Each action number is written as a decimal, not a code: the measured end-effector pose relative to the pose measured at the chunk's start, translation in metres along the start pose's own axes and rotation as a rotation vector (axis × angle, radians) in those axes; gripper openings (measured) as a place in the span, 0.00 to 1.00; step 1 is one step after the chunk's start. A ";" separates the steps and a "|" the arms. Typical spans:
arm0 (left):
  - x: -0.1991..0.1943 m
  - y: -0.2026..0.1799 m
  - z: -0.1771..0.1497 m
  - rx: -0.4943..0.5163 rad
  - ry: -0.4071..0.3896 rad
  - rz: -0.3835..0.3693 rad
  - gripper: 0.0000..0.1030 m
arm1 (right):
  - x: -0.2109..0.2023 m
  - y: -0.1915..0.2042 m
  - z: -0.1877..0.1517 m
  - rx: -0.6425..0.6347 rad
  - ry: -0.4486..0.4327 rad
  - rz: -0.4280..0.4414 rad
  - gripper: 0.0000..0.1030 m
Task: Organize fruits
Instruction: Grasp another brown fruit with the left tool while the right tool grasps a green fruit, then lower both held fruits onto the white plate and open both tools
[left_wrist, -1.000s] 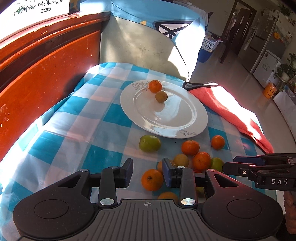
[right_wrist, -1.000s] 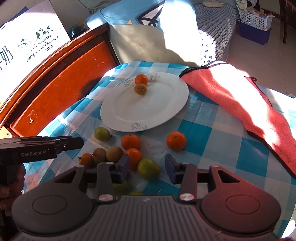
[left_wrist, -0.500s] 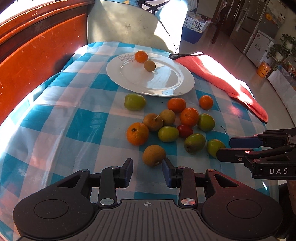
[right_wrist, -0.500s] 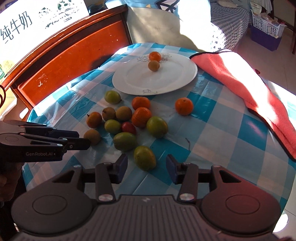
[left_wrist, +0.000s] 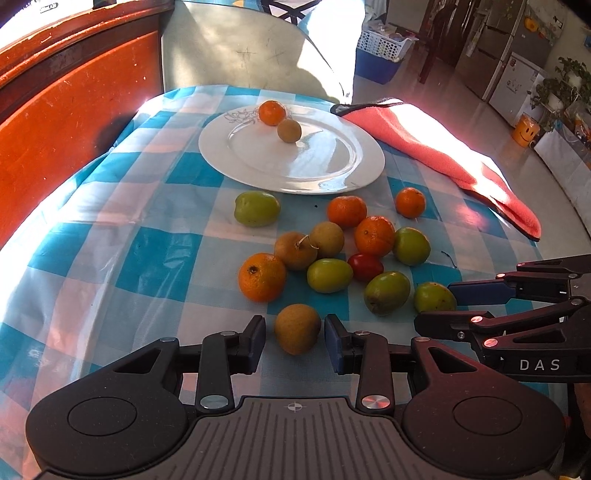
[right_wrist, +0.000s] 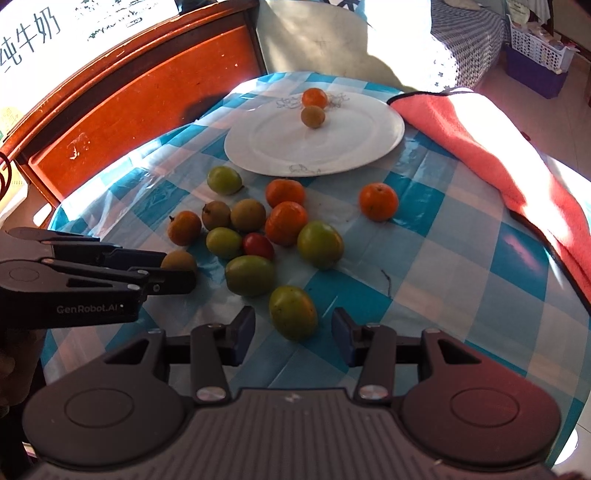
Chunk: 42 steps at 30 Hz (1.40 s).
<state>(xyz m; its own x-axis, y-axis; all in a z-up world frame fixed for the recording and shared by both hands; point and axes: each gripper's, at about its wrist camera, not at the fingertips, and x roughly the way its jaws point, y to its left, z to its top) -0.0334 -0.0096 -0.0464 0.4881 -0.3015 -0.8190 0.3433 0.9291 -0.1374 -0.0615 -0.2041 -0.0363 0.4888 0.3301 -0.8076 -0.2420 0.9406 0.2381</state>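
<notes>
A white plate (left_wrist: 314, 162) at the far side of the checked table holds a tangerine (left_wrist: 272, 112) and a brown fruit (left_wrist: 289, 130). Several tangerines, green fruits, brown fruits and one small red fruit (left_wrist: 365, 266) lie loose in front of it. My left gripper (left_wrist: 295, 341) is open, with the nearest brown fruit (left_wrist: 297, 328) between its fingers and a small gap on each side. My right gripper (right_wrist: 293, 338) is open around a green fruit (right_wrist: 293, 312), its pads well clear. Each gripper also shows in the other's view: right gripper (left_wrist: 436, 306), left gripper (right_wrist: 177, 269).
A pink cloth (left_wrist: 424, 144) lies on the table's right side beside the plate (right_wrist: 314, 151). A red-brown wooden board (left_wrist: 74, 110) stands along the left. The table's near edge is close under both grippers. A room with baskets and cabinets lies beyond.
Both grippers have drawn back from the plate toward the near edge and sunk a little. The nearest brown fruit and nearest green fruit now sit between their fingers. Jaw widths look unchanged.
</notes>
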 end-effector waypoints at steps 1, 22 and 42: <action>0.001 0.000 0.000 0.006 -0.003 0.006 0.33 | 0.000 0.000 0.000 -0.002 -0.001 -0.002 0.44; -0.024 -0.005 0.012 -0.007 -0.082 -0.033 0.24 | -0.019 -0.002 0.018 0.040 -0.084 0.040 0.27; 0.030 0.021 0.101 -0.030 -0.183 -0.004 0.24 | 0.022 -0.026 0.094 0.095 -0.151 0.022 0.27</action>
<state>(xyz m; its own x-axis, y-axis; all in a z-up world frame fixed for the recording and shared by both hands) 0.0691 -0.0210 -0.0180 0.6255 -0.3370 -0.7037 0.3229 0.9328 -0.1597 0.0346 -0.2142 -0.0092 0.6066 0.3523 -0.7127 -0.1772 0.9338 0.3107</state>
